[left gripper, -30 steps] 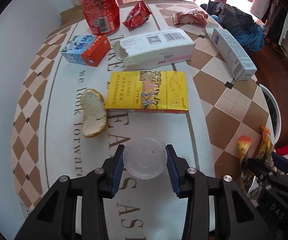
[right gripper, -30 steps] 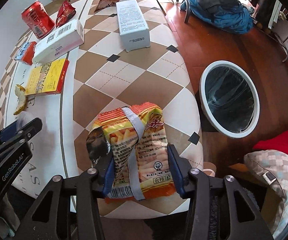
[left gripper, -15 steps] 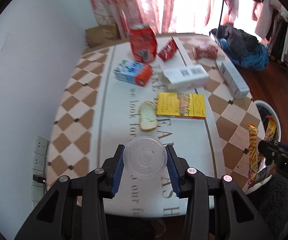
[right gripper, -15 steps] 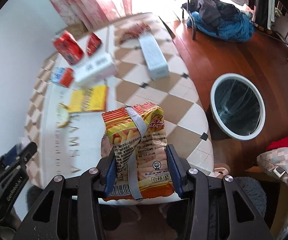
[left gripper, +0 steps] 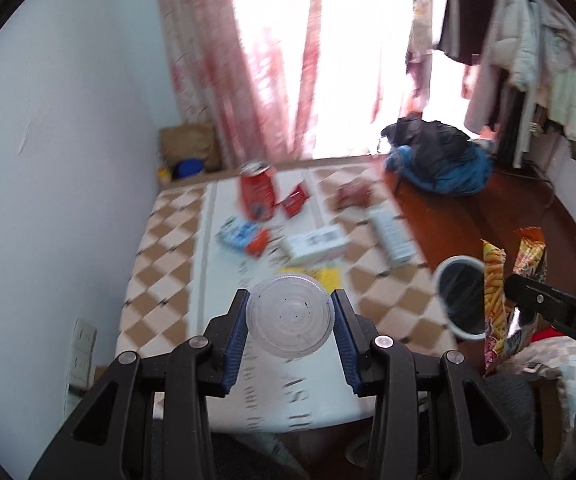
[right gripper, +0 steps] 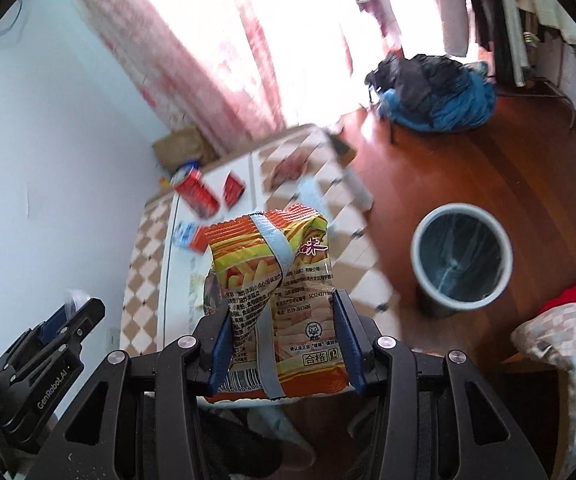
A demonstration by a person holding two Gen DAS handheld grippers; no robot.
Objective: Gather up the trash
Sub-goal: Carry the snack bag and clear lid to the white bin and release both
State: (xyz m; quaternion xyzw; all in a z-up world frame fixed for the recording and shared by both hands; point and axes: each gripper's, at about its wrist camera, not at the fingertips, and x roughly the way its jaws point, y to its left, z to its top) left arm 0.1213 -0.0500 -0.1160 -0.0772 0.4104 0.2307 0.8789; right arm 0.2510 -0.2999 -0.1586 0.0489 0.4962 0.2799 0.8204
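My left gripper (left gripper: pixel 290 319) is shut on a clear plastic cup (left gripper: pixel 290 317), held high above the near end of the table (left gripper: pixel 168 248). My right gripper (right gripper: pixel 282 322) is shut on an orange and yellow snack bag (right gripper: pixel 276 284), also raised, to the left of the grey trash bin (right gripper: pixel 462 259) on the floor. In the left wrist view the same snack bag (left gripper: pixel 495 292) hangs beside the trash bin (left gripper: pixel 460 296). A red can (left gripper: pixel 256 196), a blue and orange carton (left gripper: pixel 244 237), white boxes (left gripper: pixel 315 245), a yellow pack (left gripper: pixel 323 276) and wrappers (left gripper: pixel 295 204) lie on the table.
Red curtains (left gripper: pixel 248 60) hang behind the table. A heap of dark and blue clothes (right gripper: pixel 433 92) lies on the wooden floor (right gripper: pixel 487 176) beyond the bin. A checked cushion (right gripper: pixel 563 344) and red fabric sit at the right. A cardboard box (left gripper: pixel 188 145) stands in the corner.
Both grippers have lifted well up and back from the table with the cup and the snack bag; the table looks smaller and the bin has come further into view.
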